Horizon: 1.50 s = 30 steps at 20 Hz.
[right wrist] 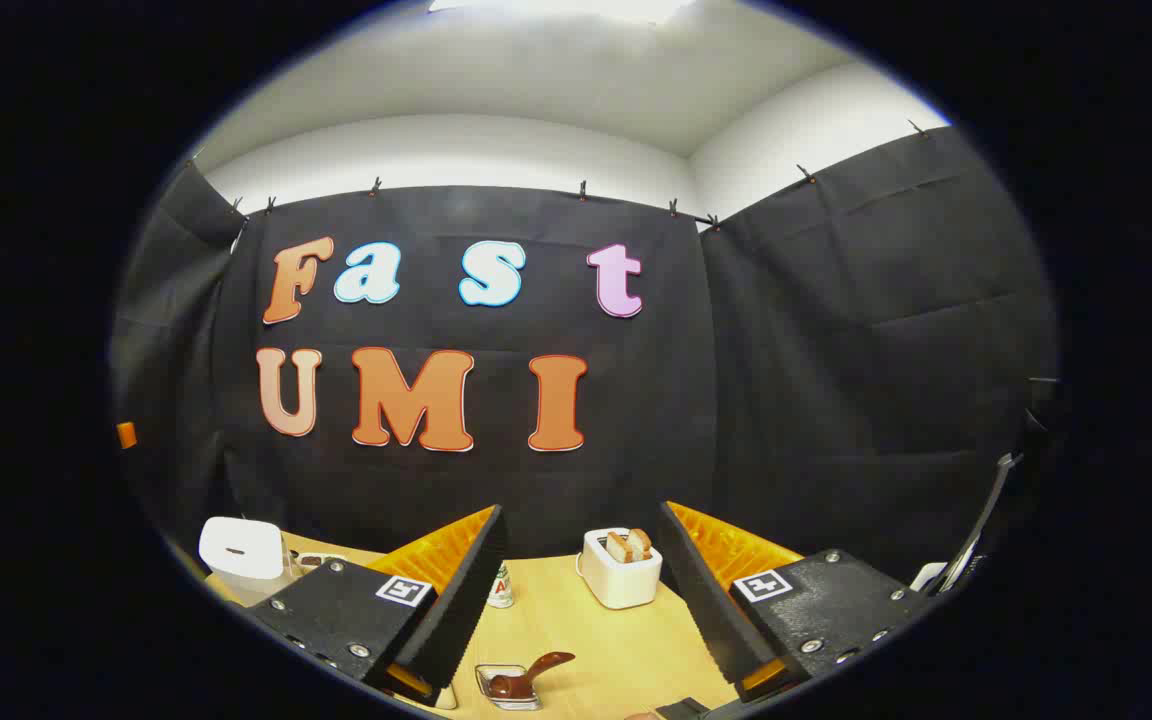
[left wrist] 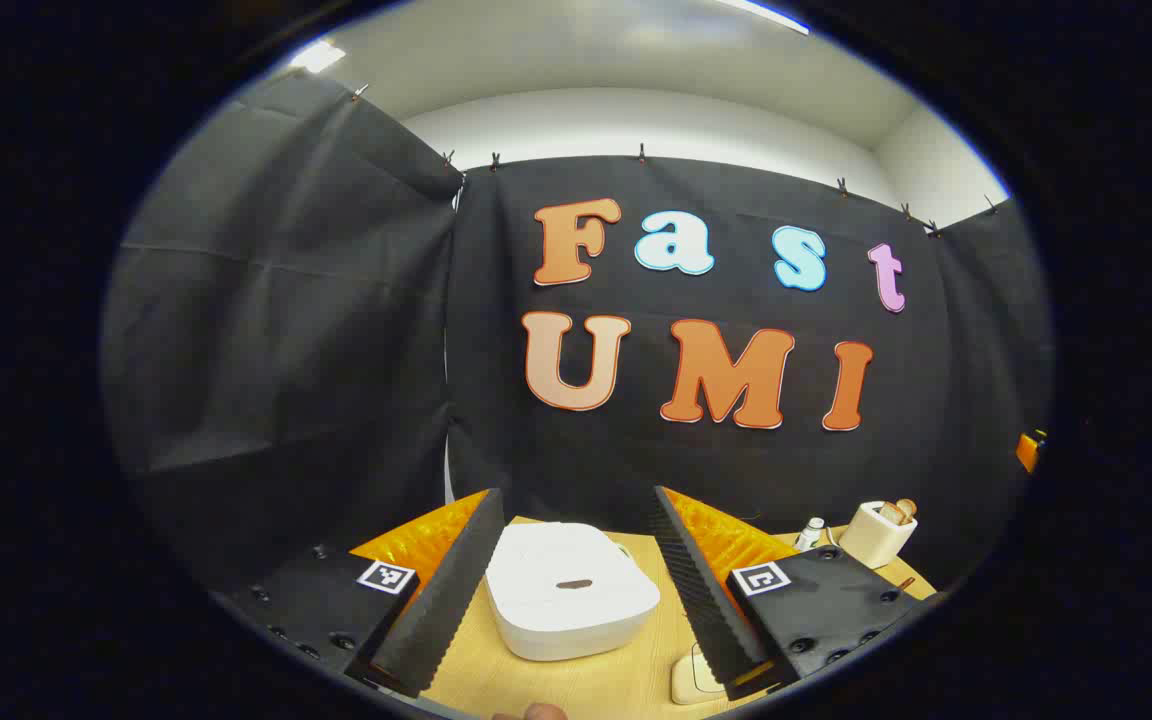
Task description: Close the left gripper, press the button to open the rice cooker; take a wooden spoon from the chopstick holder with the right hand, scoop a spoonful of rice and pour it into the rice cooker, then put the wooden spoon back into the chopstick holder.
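The white rice cooker (left wrist: 571, 590) sits on the wooden table with its lid down, just ahead of my left gripper (left wrist: 576, 498), which is open and holds nothing. The cooker (right wrist: 241, 550) also appears far left in the right gripper view. A white chopstick holder (right wrist: 619, 572) with wooden handles (right wrist: 630, 545) sticking up stands ahead of my right gripper (right wrist: 581, 512), also open with nothing in it. The same holder (left wrist: 876, 535) shows at the right in the left gripper view.
A small bottle (right wrist: 500, 587) stands left of the holder. A little glass dish with a brown spoon (right wrist: 514, 682) lies near the table's front. A cream-coloured item (left wrist: 694, 680) sits by the left gripper's right finger. Black cloth walls close the table's back and sides.
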Motion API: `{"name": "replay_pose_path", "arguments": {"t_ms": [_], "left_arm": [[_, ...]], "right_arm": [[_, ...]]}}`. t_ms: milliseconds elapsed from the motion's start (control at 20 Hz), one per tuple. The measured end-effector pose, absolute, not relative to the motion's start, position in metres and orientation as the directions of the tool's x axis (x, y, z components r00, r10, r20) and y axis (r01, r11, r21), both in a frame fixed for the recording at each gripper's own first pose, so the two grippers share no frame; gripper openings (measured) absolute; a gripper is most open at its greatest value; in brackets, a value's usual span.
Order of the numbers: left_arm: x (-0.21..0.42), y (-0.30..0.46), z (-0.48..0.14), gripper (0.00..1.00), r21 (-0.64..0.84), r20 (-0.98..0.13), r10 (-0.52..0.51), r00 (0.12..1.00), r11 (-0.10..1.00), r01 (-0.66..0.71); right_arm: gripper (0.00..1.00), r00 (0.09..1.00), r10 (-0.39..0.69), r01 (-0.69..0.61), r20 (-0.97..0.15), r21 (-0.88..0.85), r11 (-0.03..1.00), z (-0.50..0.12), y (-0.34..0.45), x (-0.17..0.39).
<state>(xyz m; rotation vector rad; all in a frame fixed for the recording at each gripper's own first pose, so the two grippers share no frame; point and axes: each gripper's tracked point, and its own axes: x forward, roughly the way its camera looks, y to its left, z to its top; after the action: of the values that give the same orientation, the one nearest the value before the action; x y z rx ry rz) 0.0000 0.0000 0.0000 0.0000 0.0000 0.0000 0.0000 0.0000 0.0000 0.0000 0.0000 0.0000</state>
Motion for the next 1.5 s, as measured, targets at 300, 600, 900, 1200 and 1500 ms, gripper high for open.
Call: {"name": "replay_pose_path", "arguments": {"t_ms": [300,600,900,1200,1500], "left_arm": [[-0.003,0.004,0.006,0.99,0.018,0.009,0.008,1.000,1.000,-0.008],[-0.007,0.013,0.005,0.99,0.032,0.003,0.021,1.000,0.999,-0.022],[-0.008,0.017,0.002,0.99,0.053,-0.020,0.022,1.000,0.998,-0.021],[-0.006,0.031,0.004,0.73,0.077,-0.015,0.069,0.998,0.995,-0.068],[-0.005,0.049,0.006,0.10,0.090,-0.012,0.134,0.991,0.987,-0.133]], "right_arm": [[0.94,1.000,-0.013,0.013,-0.016,0.016,1.000,-0.002,-0.006,-0.004],[0.94,0.999,0.000,0.001,-0.037,0.021,1.000,-0.003,-0.007,-0.007],[0.94,0.999,0.016,-0.016,-0.043,0.002,1.000,-0.002,-0.006,-0.007],[0.89,0.998,0.037,-0.039,-0.053,-0.020,0.999,-0.003,-0.003,-0.003],[0.94,0.999,0.029,-0.032,-0.038,-0.097,0.995,-0.001,0.000,0.000]]}}
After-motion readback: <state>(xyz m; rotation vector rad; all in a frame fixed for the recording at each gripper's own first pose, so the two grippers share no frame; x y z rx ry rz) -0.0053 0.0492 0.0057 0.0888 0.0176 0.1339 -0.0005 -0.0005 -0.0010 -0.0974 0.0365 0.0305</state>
